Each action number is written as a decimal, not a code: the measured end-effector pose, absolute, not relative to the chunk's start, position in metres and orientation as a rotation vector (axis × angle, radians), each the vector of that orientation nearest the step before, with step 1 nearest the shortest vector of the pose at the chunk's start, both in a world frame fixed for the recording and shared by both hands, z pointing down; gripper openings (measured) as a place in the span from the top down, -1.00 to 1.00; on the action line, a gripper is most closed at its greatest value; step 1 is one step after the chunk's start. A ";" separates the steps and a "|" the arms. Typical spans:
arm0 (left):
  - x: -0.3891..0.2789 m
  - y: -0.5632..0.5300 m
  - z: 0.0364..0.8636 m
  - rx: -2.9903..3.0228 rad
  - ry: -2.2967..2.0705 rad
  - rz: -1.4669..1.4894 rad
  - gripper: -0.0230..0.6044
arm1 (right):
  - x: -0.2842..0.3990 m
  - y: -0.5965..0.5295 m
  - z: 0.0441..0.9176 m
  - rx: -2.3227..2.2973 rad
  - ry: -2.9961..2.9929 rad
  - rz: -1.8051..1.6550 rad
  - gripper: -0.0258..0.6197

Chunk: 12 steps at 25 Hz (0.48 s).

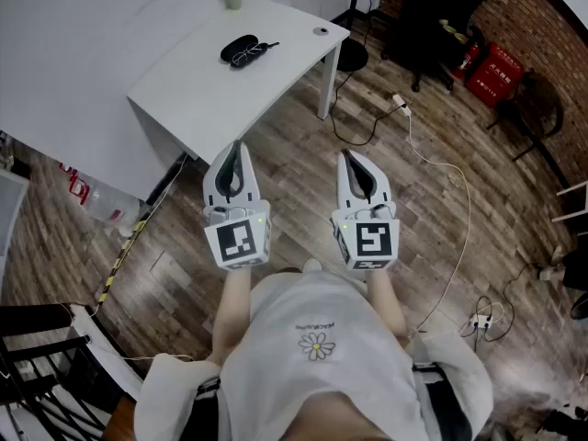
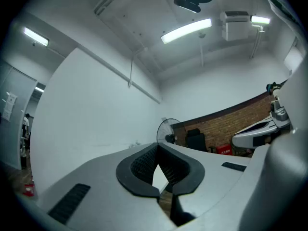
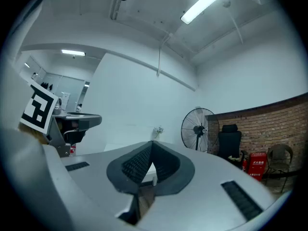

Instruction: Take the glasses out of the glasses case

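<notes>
Head view: wood floor, white table [image 1: 202, 90] ahead. The dark glasses case [image 1: 237, 48] lies on it, long axis diagonal, with the glasses [image 1: 257, 54] apparently against its right side. The left gripper [image 1: 236, 150] is nearer than the right gripper [image 1: 349, 156], and both are well short.
Left gripper view: jaws together, empty.
Right gripper view: same.

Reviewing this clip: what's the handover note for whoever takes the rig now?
Left hand-held gripper: shut, empty, over the floor short of the white table.
Right hand-held gripper: shut, empty, beside it.
Black oval glasses case lies on the table, thin-framed glasses against it; whether they are out is too small to tell.
Done: nothing visibly.
To do: reach the table, check, lift glasses clear.
</notes>
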<state>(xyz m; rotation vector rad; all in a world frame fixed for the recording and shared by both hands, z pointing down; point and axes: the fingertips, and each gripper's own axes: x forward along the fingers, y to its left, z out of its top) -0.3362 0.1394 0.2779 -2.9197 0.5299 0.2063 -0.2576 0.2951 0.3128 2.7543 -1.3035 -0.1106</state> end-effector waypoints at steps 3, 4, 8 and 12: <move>-0.331 0.135 0.283 -2.917 0.533 0.196 0.87 | -0.252 0.295 0.317 2.753 -1.301 -0.104 0.89; -0.330 0.135 0.283 -2.923 0.537 0.196 0.87 | -0.250 0.295 0.318 2.752 -1.302 -0.103 0.89; -0.324 0.137 0.288 -2.895 0.530 0.174 0.87 | -0.245 0.299 0.322 2.752 -1.301 -0.083 0.89; -0.322 0.151 0.284 -2.875 0.502 0.171 0.87 | -0.245 0.304 0.329 2.772 -1.314 -0.037 0.89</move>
